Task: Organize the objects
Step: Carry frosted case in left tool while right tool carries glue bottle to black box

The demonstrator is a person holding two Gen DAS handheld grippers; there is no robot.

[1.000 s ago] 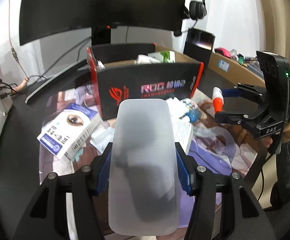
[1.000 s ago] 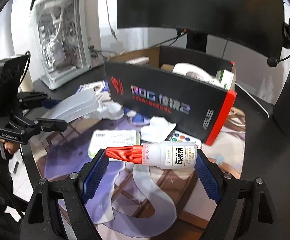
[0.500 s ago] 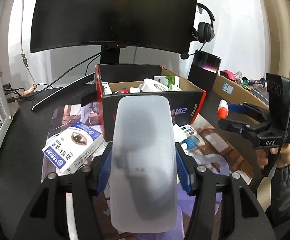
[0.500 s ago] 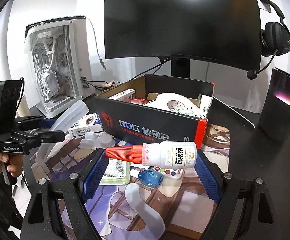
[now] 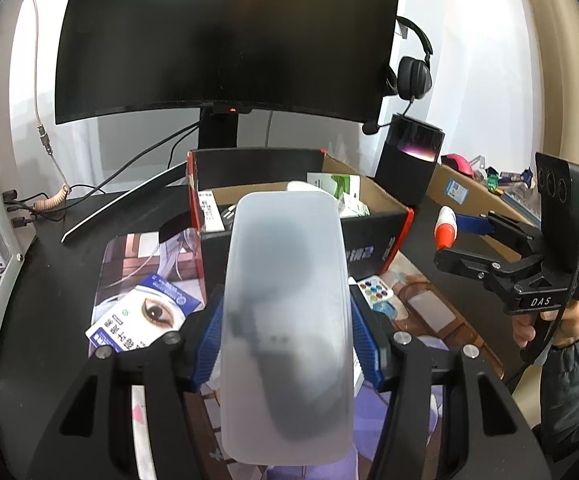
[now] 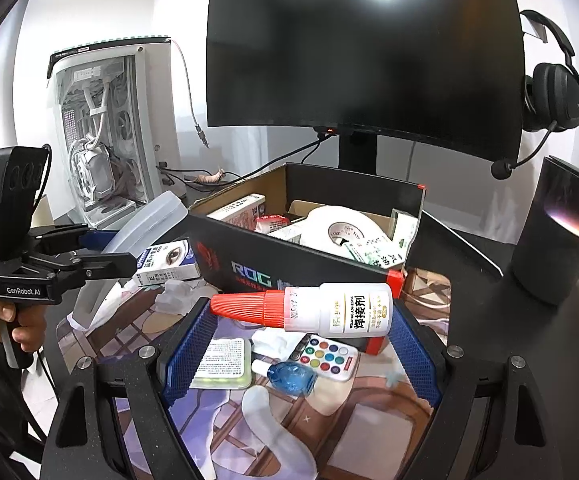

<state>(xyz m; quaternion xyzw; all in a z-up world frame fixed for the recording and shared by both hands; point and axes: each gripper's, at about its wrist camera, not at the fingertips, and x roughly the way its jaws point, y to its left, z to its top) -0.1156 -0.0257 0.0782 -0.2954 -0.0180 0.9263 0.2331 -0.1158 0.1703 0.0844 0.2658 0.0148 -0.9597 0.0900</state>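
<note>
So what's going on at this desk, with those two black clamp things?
A person is tidying a cluttered desk with a hand-held gripper in each hand. The left gripper is clamped on a frosted plastic case; the right gripper grips a white glue bottle with a red cap, lying crosswise. Both are held in front of the open black box, already partly filled. An eye-drop carton and a small blue bottle lie on the mat.

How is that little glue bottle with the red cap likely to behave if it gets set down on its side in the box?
The glue bottle looks round-bodied, so lying sideways it may roll until it meets something. Being small and plastic, it is probably light and not fragile. The right gripper holds it end to end, cap to base, so it could pivot or slip.
</note>
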